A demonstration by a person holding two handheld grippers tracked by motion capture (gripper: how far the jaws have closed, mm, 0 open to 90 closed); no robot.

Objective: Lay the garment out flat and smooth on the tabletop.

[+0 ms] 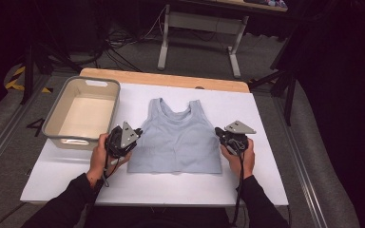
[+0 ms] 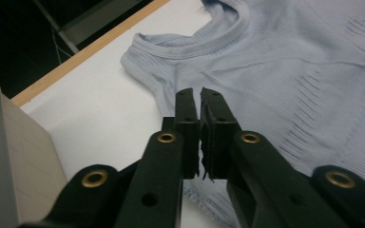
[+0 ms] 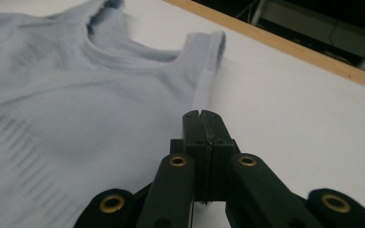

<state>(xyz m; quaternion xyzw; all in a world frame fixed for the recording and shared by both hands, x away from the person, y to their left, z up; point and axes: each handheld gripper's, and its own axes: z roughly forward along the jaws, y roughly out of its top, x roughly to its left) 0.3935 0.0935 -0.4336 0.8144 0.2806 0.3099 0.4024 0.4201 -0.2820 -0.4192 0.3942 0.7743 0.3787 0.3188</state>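
Tank top (image 1: 176, 137), pale grey-blue, ribbed knit: lies flat and face-up in the middle of a white table top (image 1: 266, 156), straps toward the far wooden edge (image 1: 166, 78), hem toward the person. Left gripper (image 1: 135, 132): held in the left hand (image 1: 102, 154) at the garment's left side edge, near the armhole; in the left gripper view its jaws stand pressed together, tips over the cloth's edge (image 2: 171, 95), with nothing visibly caught between them. Right gripper (image 1: 218, 133): held in the right hand (image 1: 240, 156) just beside the garment's right side edge; in the right gripper view its jaws are closed tight with nothing between them, tips over bare table just off the side seam (image 3: 202, 90). Bin (image 1: 59, 114), beige plastic, rectangular: stands at the table's far left, apart from the garment, close beside the left gripper.
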